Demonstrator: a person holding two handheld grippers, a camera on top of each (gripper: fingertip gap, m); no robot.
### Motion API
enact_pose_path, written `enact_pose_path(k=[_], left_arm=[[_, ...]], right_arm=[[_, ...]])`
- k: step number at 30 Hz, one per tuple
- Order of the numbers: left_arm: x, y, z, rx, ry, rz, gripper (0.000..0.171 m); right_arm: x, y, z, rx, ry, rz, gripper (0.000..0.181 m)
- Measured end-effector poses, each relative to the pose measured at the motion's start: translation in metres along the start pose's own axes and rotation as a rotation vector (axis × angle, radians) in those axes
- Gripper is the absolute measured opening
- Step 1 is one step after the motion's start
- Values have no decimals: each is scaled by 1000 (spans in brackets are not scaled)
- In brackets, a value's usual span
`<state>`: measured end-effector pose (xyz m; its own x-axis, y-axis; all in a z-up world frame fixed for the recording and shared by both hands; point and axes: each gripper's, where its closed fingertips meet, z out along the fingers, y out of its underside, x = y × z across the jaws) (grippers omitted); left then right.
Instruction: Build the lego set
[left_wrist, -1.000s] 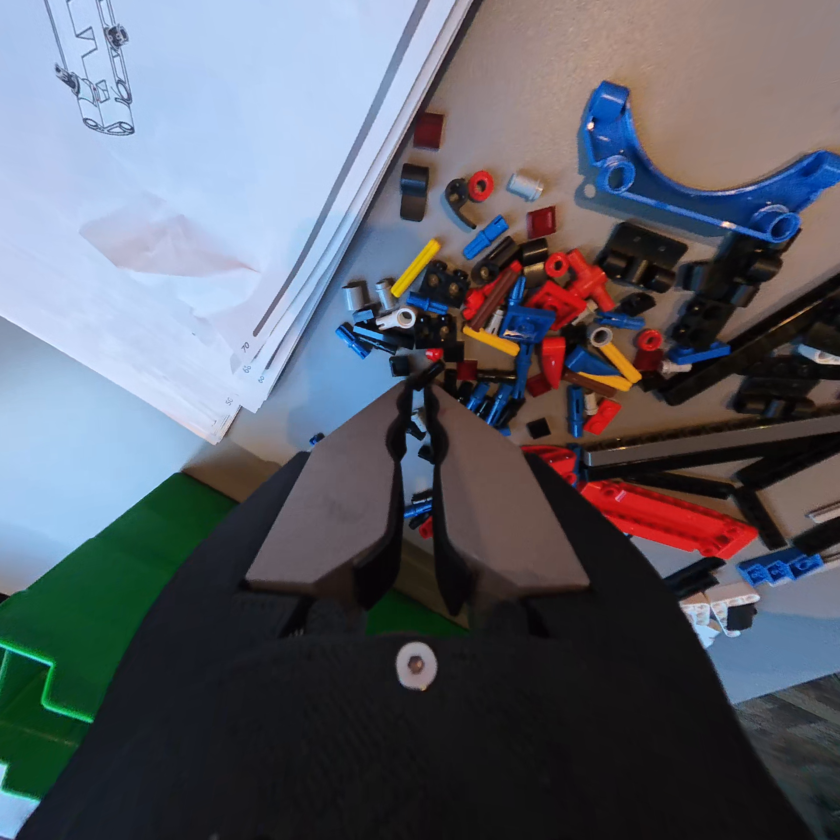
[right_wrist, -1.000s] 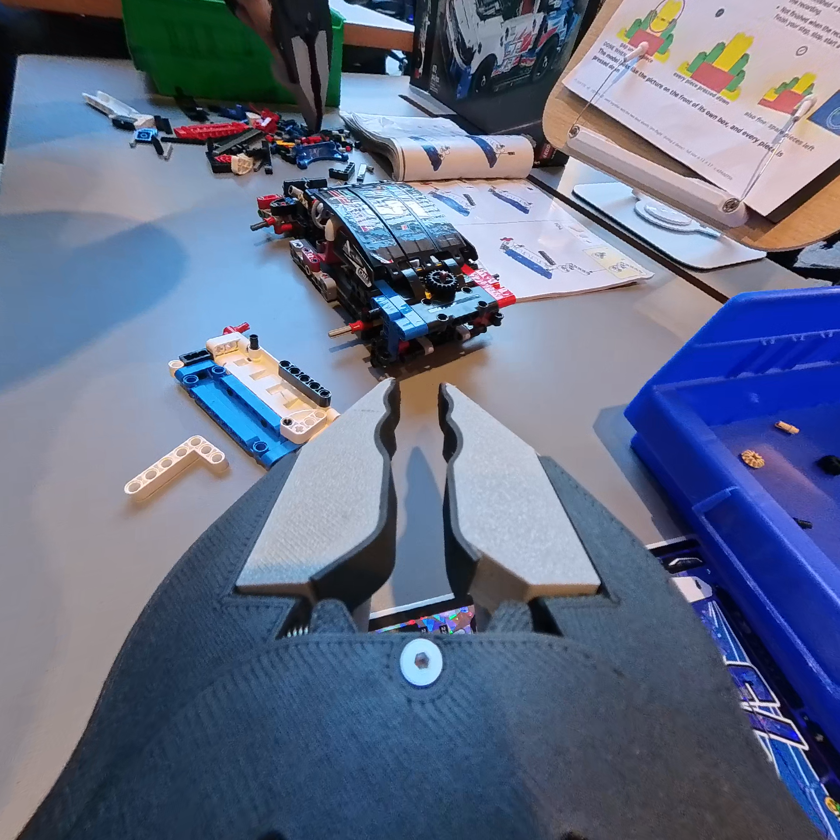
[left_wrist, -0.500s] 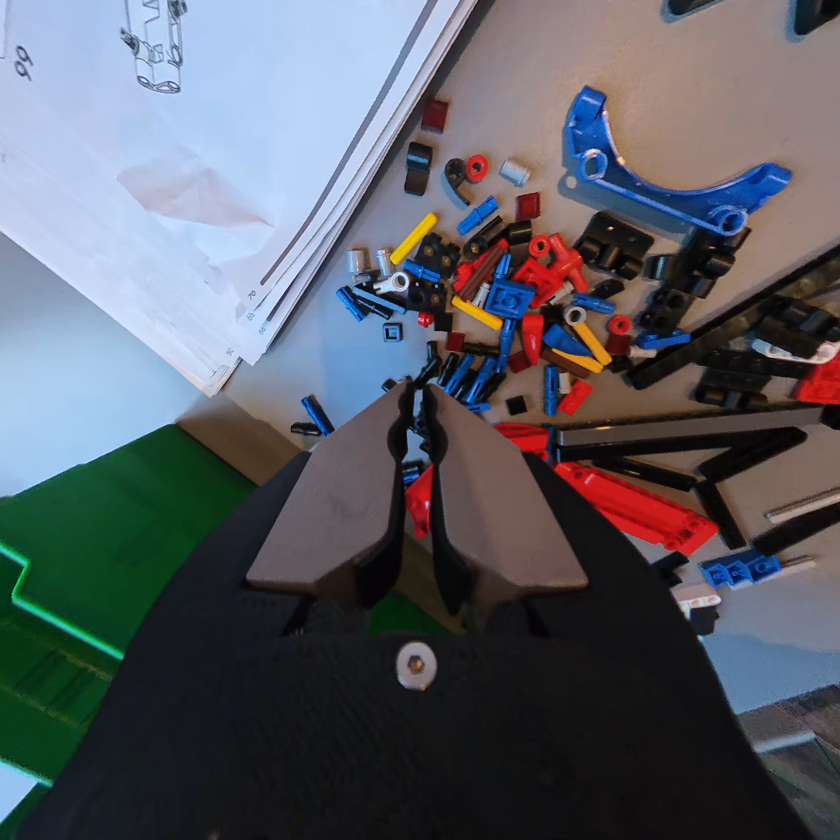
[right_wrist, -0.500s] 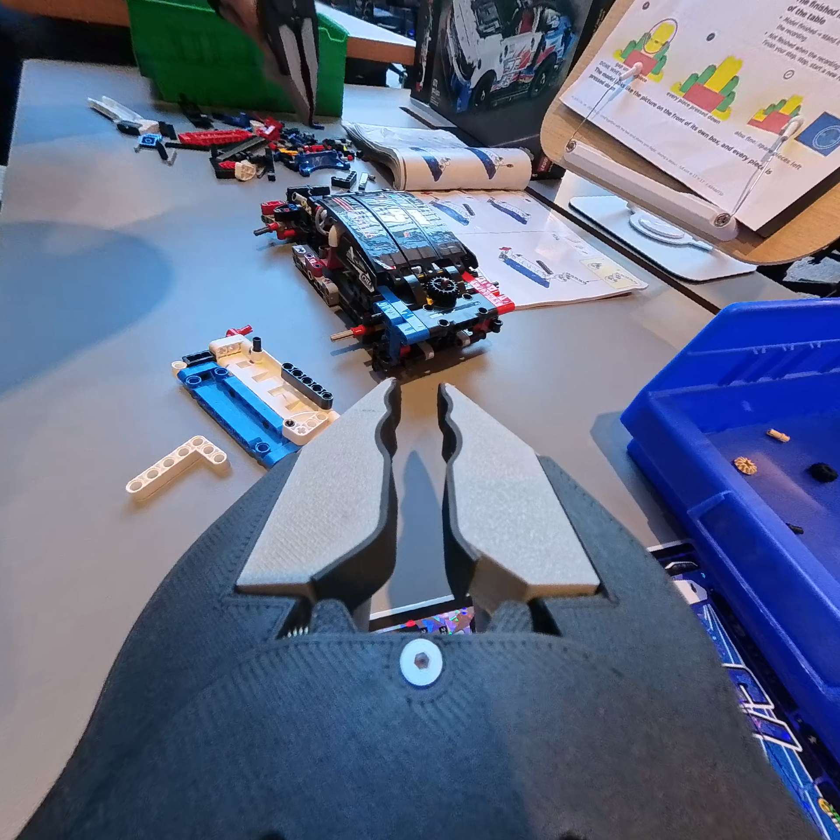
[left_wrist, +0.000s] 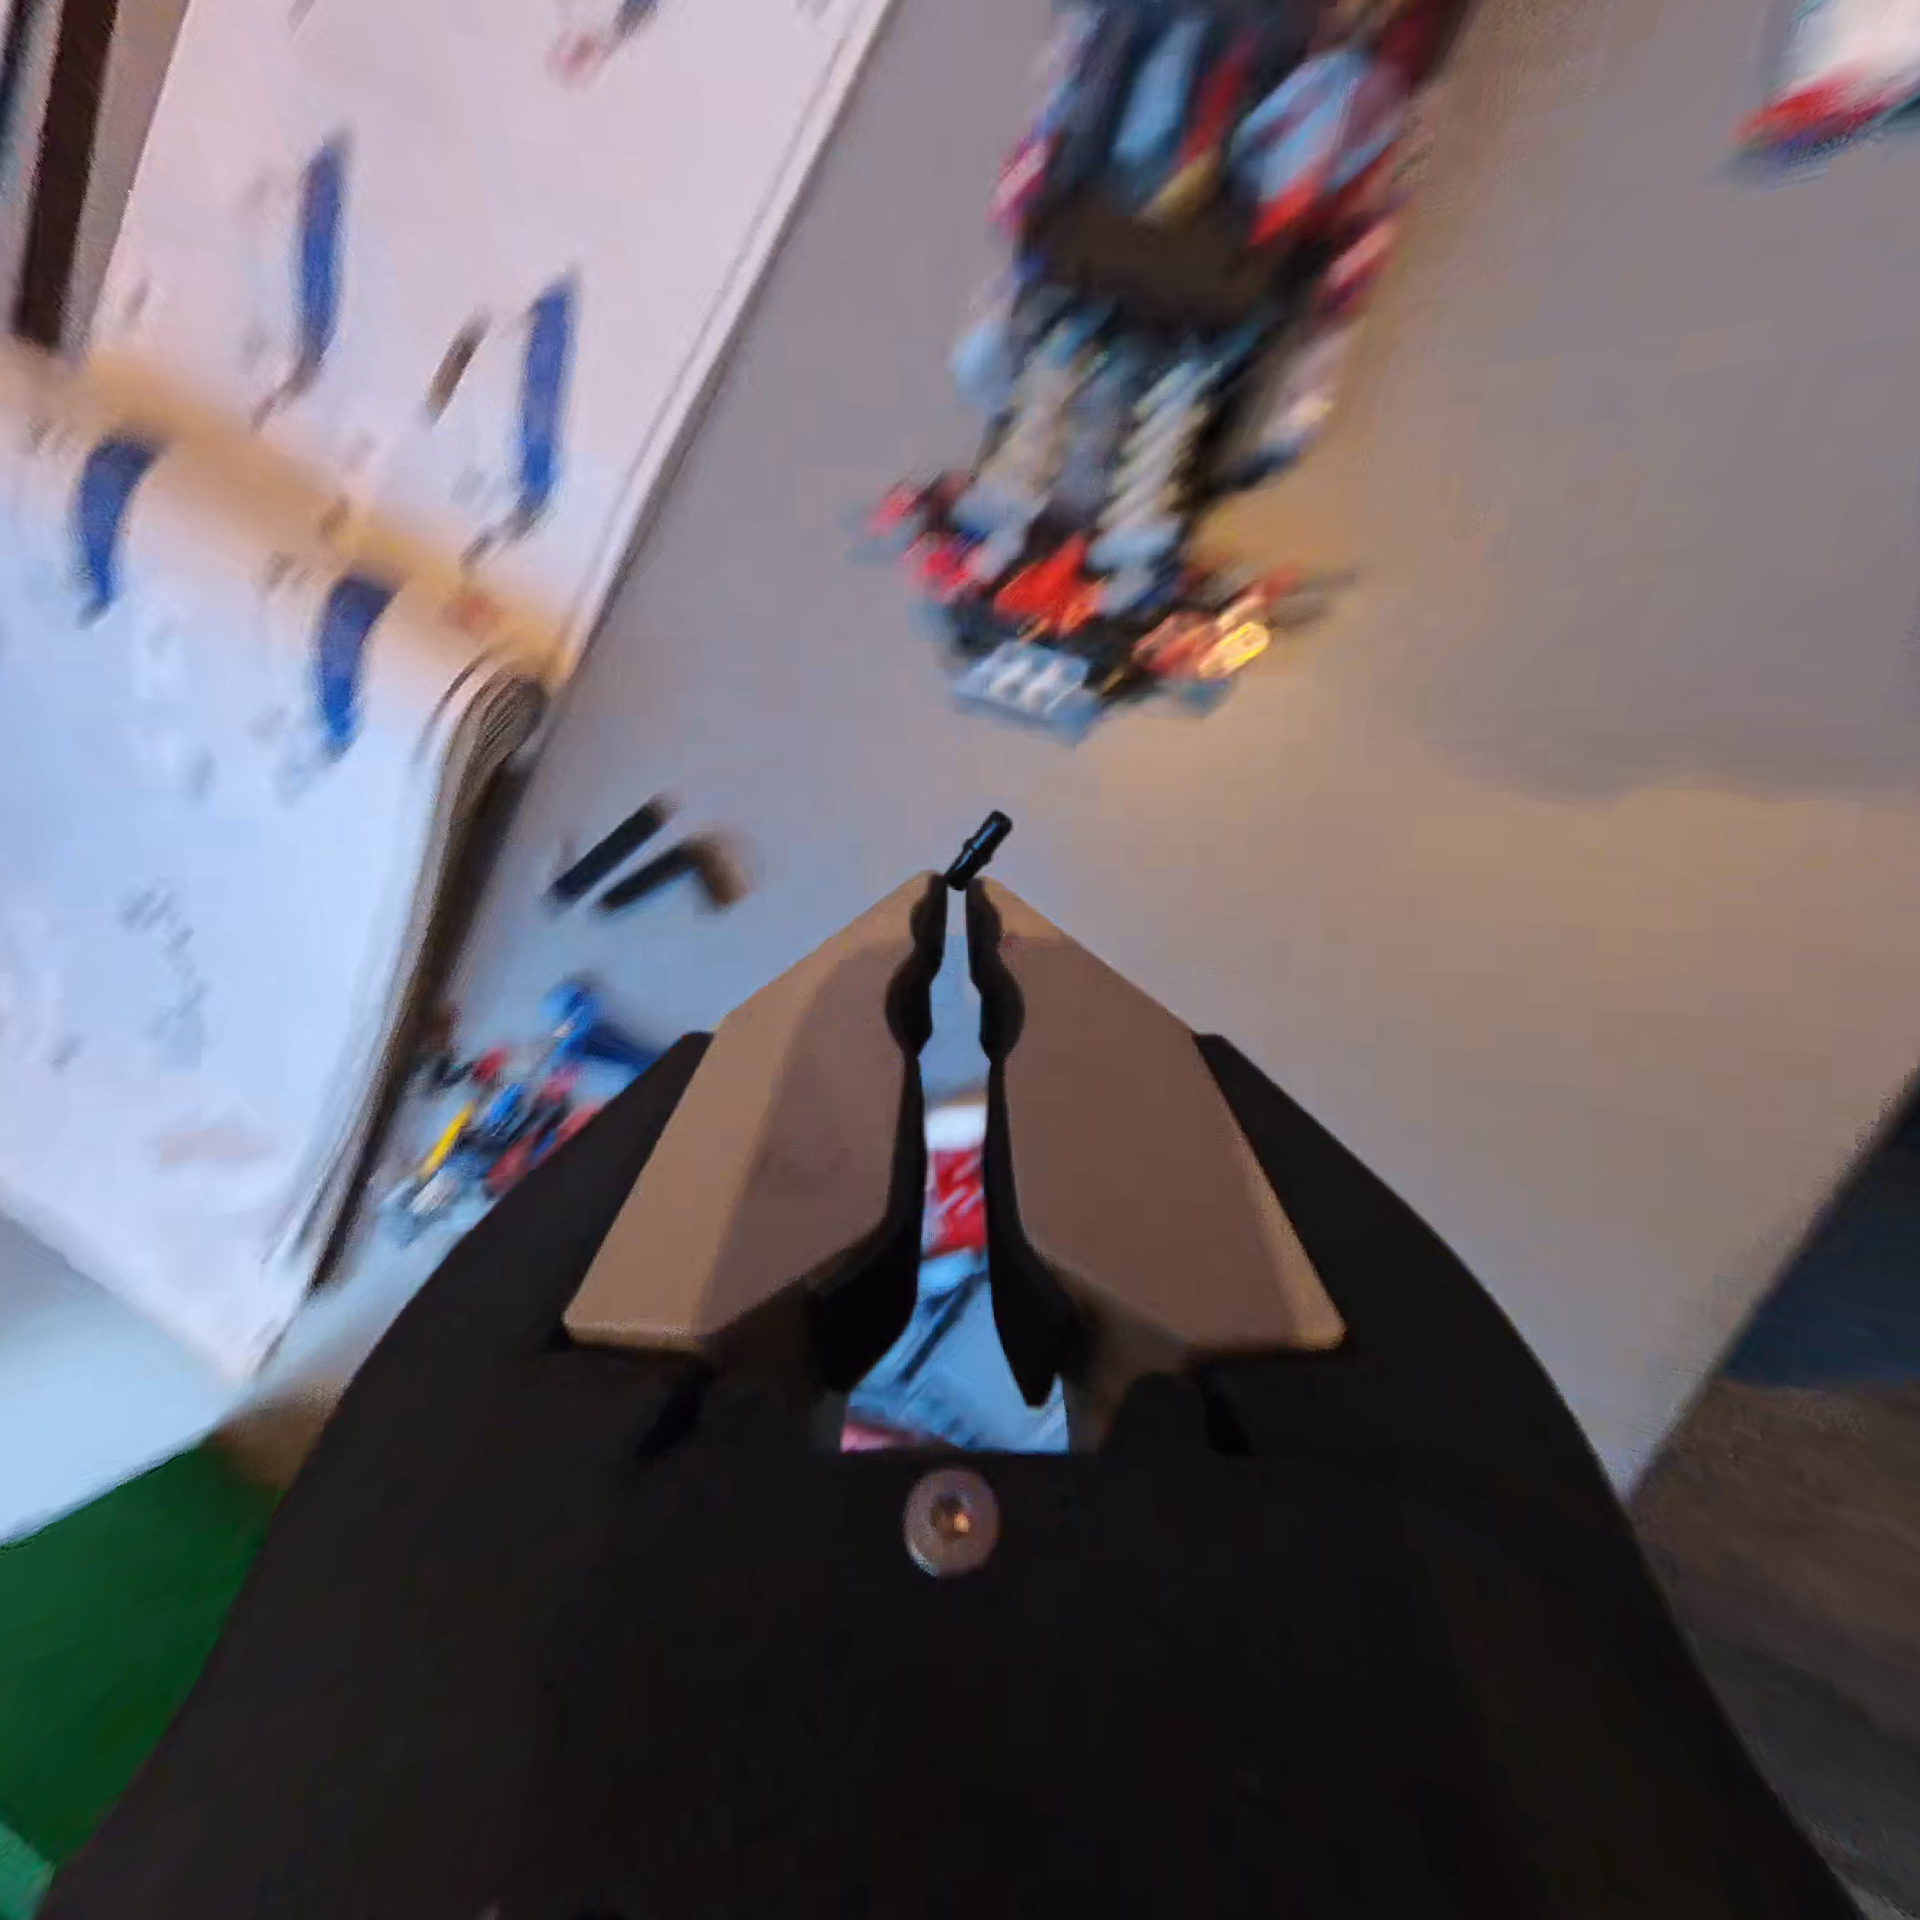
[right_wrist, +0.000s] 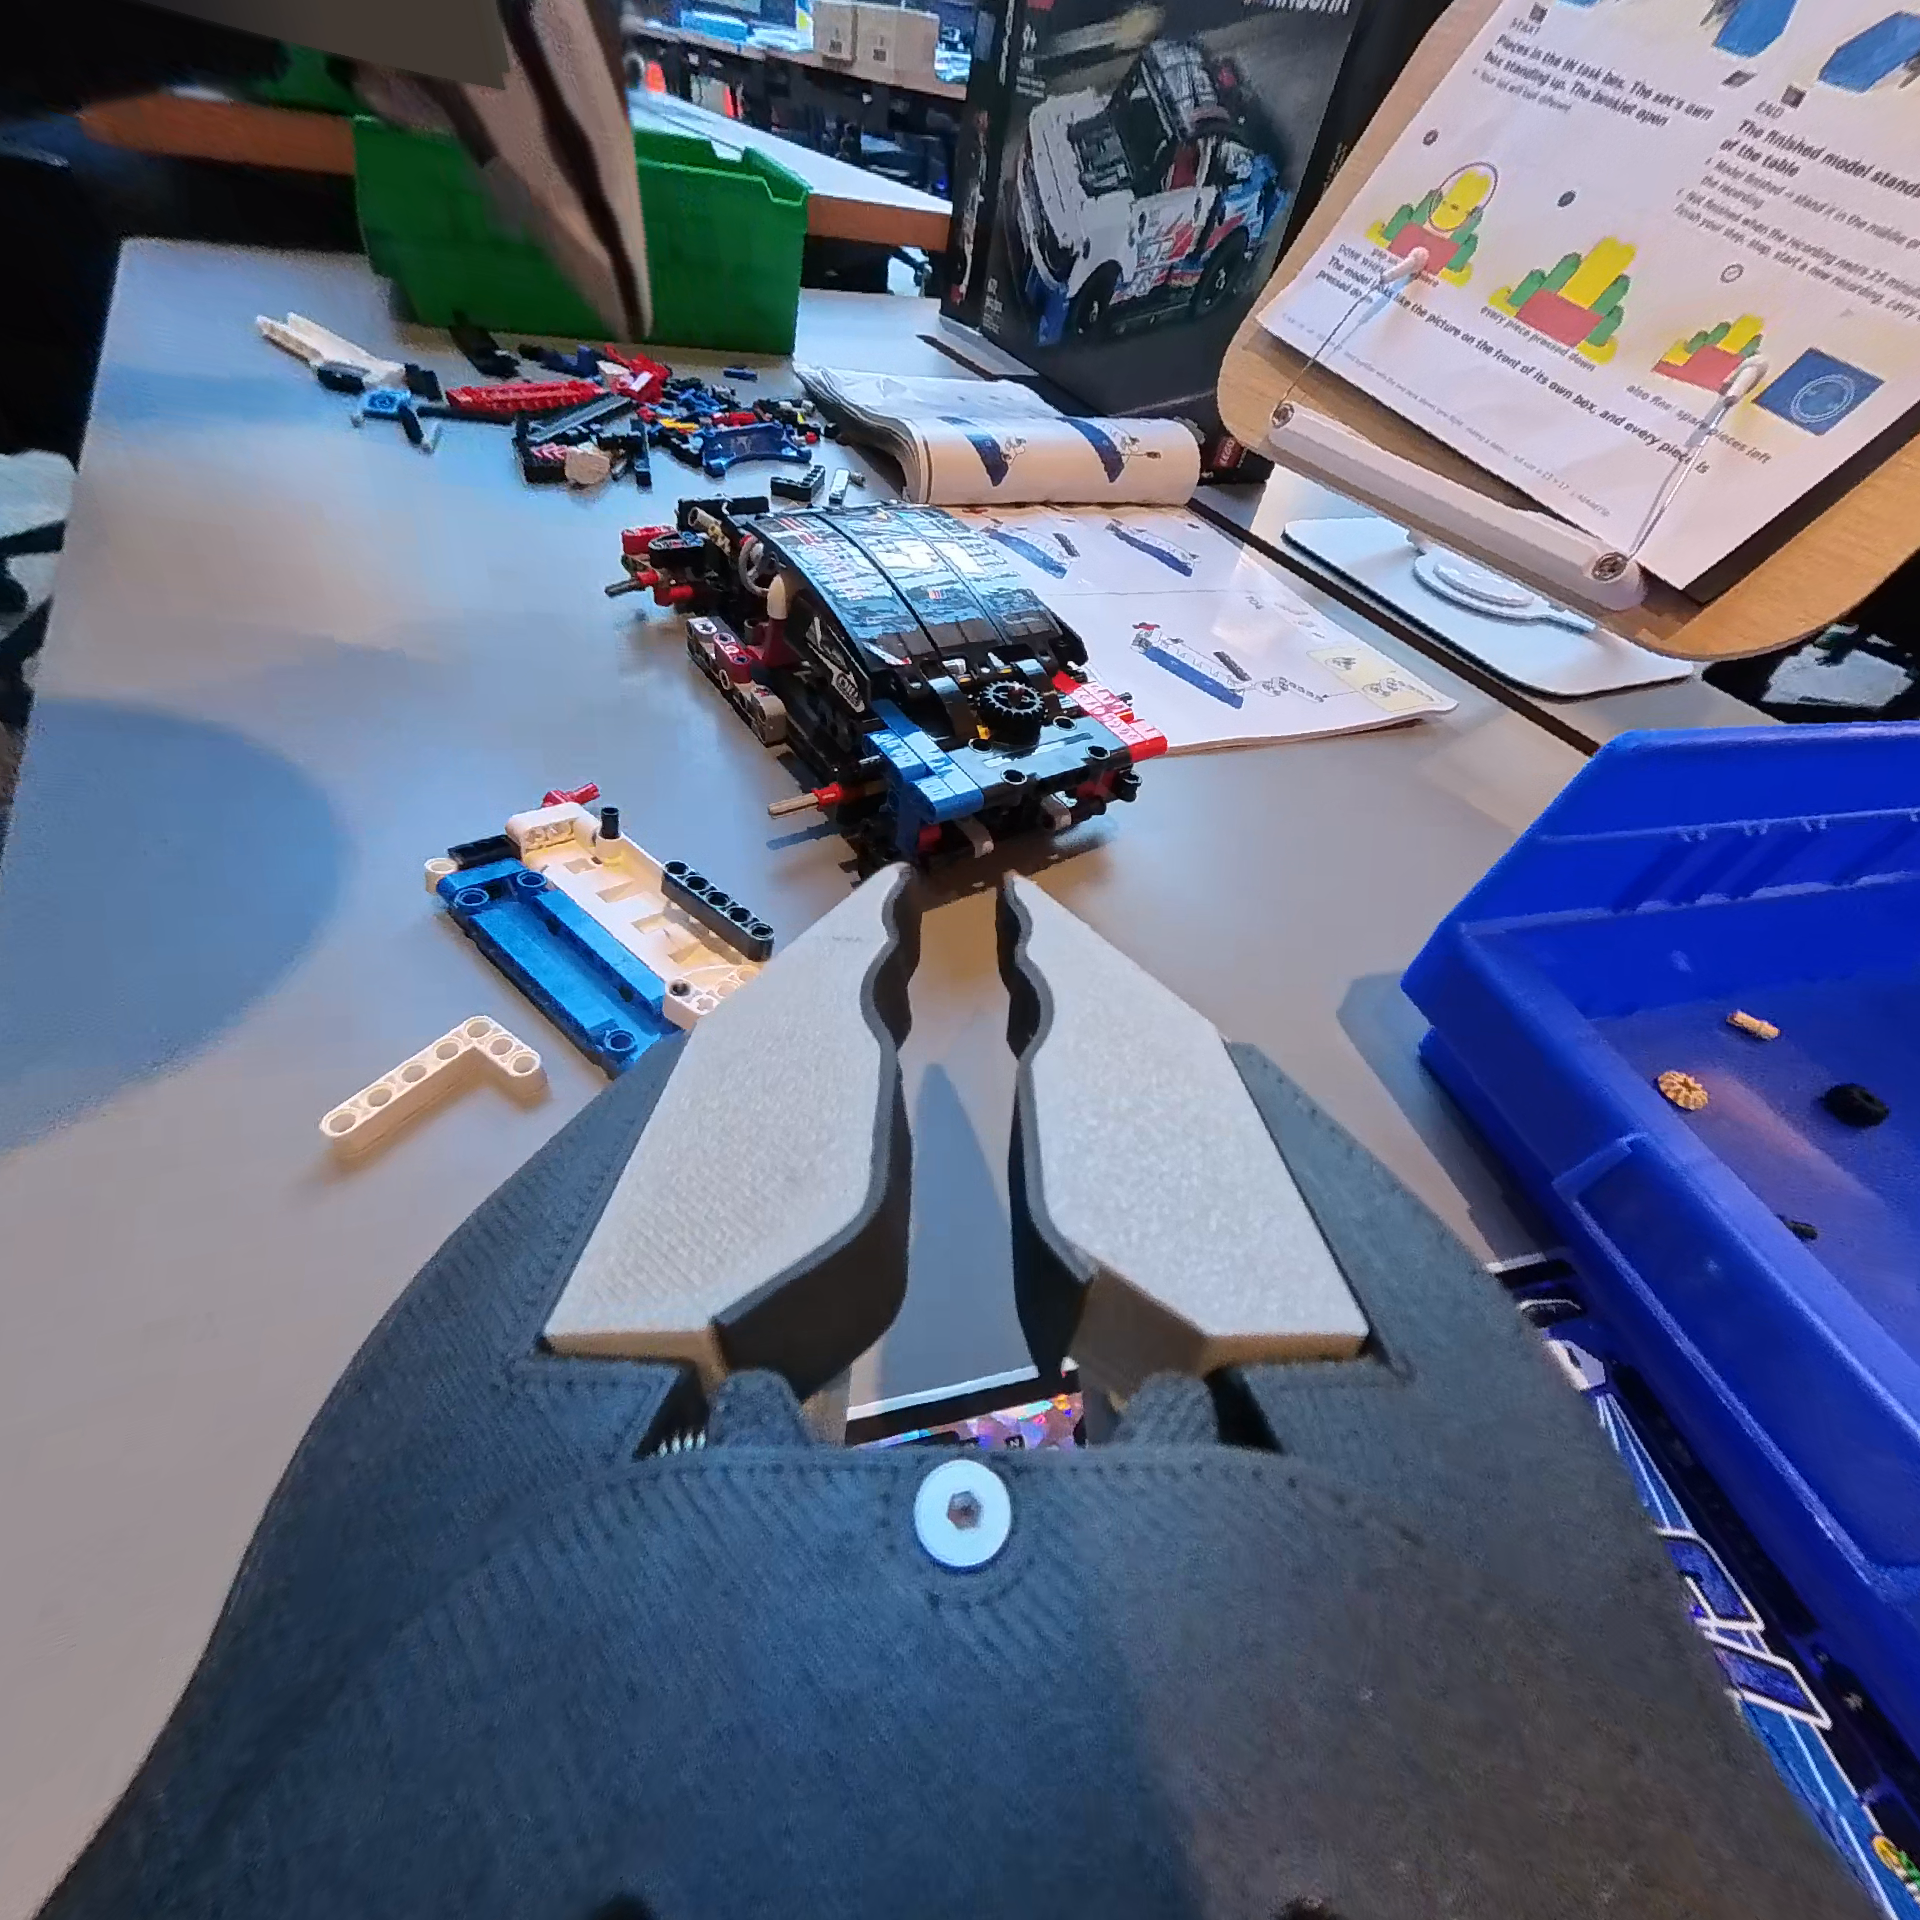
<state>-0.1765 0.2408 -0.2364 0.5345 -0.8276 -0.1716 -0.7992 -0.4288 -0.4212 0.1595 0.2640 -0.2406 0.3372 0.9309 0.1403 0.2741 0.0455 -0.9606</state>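
Booklet (right_wrist: 1195, 613) right of car model (right_wrist: 904, 665)

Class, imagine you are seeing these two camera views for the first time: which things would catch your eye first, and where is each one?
Most striking is the half-built car model, black with blue and red ends, at the middle of the grey table. Next comes the left gripper, pinching a small black pin at its fingertips above the table. The bright blue bin sits at the right edge, and the right gripper is open and holds nothing.

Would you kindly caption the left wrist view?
Left gripper pinching a small black plastic pin above the blurred grey table.
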Motion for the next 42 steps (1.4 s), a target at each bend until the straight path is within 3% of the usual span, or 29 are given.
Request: enact_pose_path(k=[7,10,15,22,42], left_arm=[[160,-118,61,275,248,-15,1],[182,-150,83,341,227,-45,1],[190,-188,87,454,173,-88,1],[202,-202,98,428,108,6,1],[204,-218,106,470,135,-64,0]], right_arm=[[-20,-5,1,9,-93,18,13],[-47,-10,2,3,-212,30,8],[-79,-10,5,-44,-339,62,4],[-84,-1,9,-92,-337,55,8],[-73,9,10,-135,-296,86,0]])
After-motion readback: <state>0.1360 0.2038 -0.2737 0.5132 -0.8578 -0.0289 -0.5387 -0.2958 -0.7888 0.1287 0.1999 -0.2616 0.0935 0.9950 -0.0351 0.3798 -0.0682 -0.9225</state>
